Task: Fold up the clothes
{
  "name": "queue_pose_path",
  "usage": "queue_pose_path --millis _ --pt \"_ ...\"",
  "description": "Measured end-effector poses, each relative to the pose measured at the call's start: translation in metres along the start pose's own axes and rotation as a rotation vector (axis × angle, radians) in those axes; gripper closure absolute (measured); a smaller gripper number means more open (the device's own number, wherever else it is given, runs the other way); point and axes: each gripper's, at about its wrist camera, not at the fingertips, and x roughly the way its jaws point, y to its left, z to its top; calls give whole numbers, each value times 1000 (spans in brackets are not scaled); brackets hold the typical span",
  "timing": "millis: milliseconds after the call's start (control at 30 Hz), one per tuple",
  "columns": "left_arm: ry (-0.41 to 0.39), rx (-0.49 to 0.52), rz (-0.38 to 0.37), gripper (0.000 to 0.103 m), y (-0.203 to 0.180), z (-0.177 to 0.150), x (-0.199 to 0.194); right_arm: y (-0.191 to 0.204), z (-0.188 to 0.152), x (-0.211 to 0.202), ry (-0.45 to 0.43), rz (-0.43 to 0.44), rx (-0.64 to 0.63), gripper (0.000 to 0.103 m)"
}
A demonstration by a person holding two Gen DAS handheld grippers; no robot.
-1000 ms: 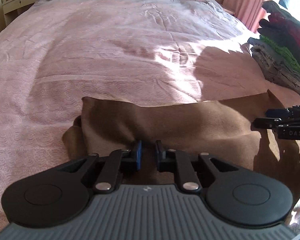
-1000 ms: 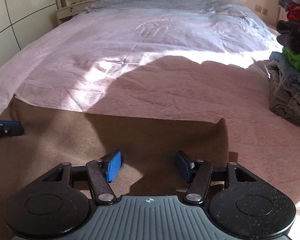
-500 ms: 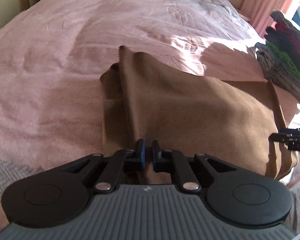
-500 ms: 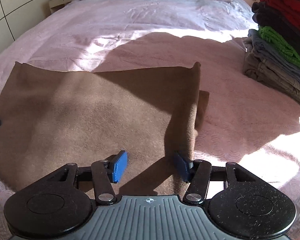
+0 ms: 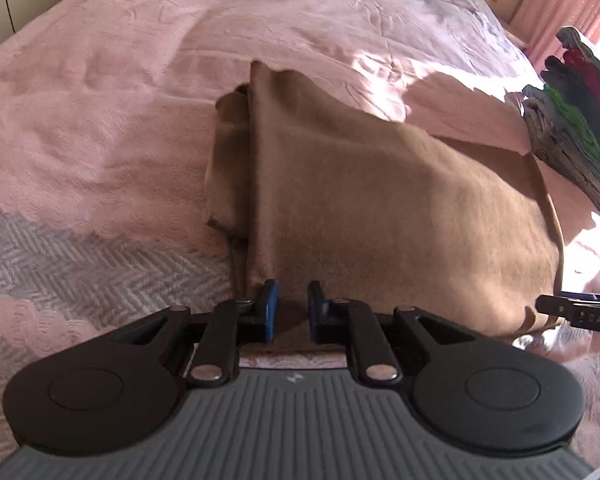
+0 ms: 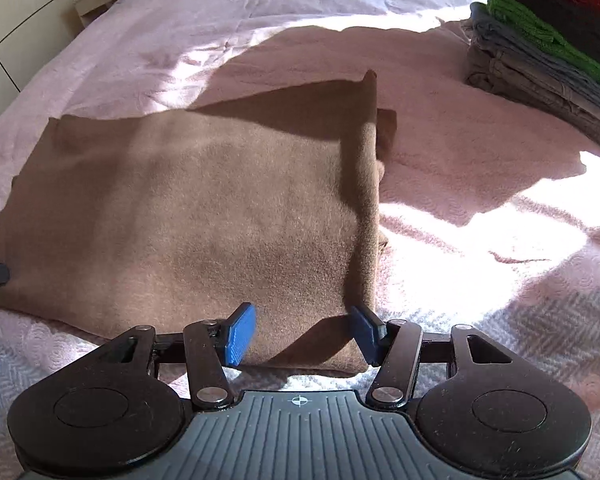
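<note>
Pink quilted bedspread [image 6: 440,148] covers the whole work surface, sunlit on my right, with a grey herringbone band nearest me.

My left gripper [image 5: 293,310] sits at the near-left corner of the brown garment [image 5: 380,208]; its blue pads are parted by a narrow gap and nothing is pinched between them, so I report it released. My right gripper [image 6: 302,334] hovers at the near-right corner with its fingers spread wide, likewise holding nothing.

Brown garment lies flat on the bedspread as a rough rectangle, doubled over, with under-layers peeking out along its left edge in the left view and along its right edge [image 6: 386,132] in the right view. Edges are not fully flush.

Beyond it, on my right, a stack of folded clothes [image 6: 540,60] stands well apart from the brown piece.

Judgement: a fold lies laid down and both grippers are clear of the cloth. Whether a further fold is intended or the piece goes to the stack, I cannot settle. Either way, the next grasp needs all layers at a corner pinched together, or the under-layers will slip.
</note>
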Motion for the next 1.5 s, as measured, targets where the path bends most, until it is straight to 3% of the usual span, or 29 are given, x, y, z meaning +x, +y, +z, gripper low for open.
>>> queue_pose_path --millis 100,200,300,467,667,767,900,1500 --pt "37 -1 65 76 -7 8 -26 -4 3 -26 42 54 62 45" --pt "78 -24 111 71 -18 6 -59 -6 -1 -52 105 108 122 31" --pt "97 -49 127 60 -32 -5 -93 0 -7 -79 142 116 124 30" --pt "113 -8 138 58 -61 -21 -134 20 -19 -117 153 83 67 29" --pt "36 22 137 54 -80 -16 -183 43 -21 -163 99 75 -5 27" --pt "-2 37 136 48 -90 -13 -208 53 -16 -186 48 73 -20 10" --pt "-45 70 135 46 -96 -5 -230 63 -12 -210 -11 72 -10 9" --pt "-74 203 117 40 -65 -9 -273 123 -40 -242 -20 9 118 9"
